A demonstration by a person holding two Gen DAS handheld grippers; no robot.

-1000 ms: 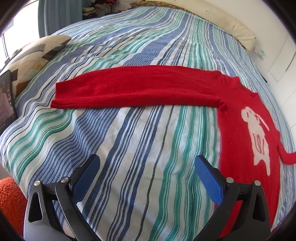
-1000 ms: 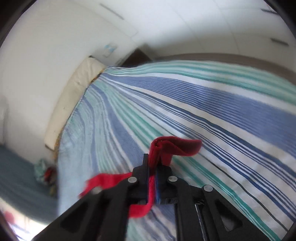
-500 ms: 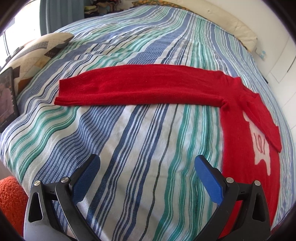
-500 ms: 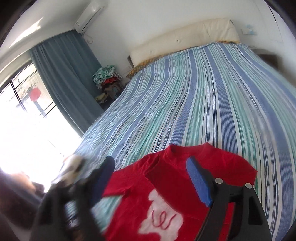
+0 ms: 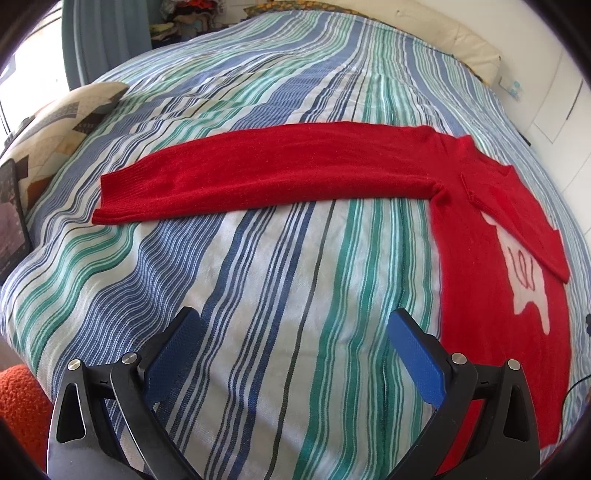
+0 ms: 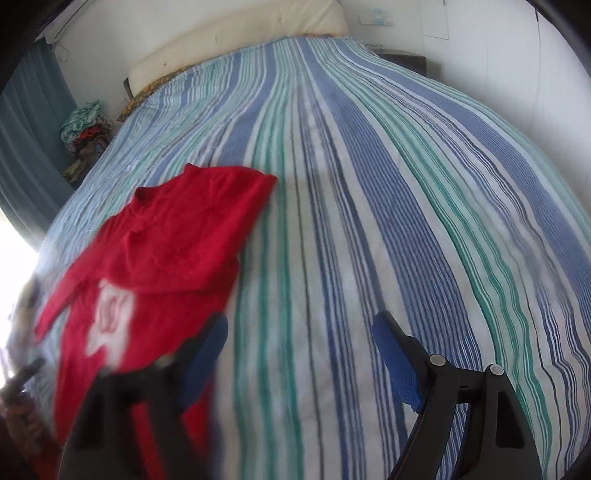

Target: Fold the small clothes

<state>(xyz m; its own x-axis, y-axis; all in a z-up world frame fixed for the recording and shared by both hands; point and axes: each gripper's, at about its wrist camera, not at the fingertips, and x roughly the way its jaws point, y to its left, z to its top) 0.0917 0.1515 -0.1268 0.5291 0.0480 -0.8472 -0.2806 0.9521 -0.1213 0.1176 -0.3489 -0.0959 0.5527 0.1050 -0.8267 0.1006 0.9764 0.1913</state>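
Note:
A red sweater [image 5: 480, 229] with a white figure on its chest lies flat on the striped bedspread [image 5: 258, 295]. One long sleeve [image 5: 258, 177] stretches out to the left; the other sleeve [image 5: 524, 229] lies folded across the chest. My left gripper [image 5: 291, 332] hovers open over bare bedspread, short of the long sleeve. In the right wrist view the sweater [image 6: 159, 258] sits at the left, partly blurred. My right gripper [image 6: 299, 332] stands open with nothing between its blue pads, just right of the sweater's body.
A patterned pillow [image 5: 62, 125] and a dark tablet [image 5: 11, 221] rest at the bed's left edge. A cream headboard cushion [image 6: 236, 33] lines the far end. Clothes [image 6: 85, 129] are piled beside a blue curtain [image 6: 26, 147]. An orange fuzzy thing [image 5: 18, 402] sits below the bed's near corner.
My right gripper, shut on the red sleeve a second ago, has let it go and opened. The sleeve now lies folded over the chest. The right gripper has swung right; the left kept still.

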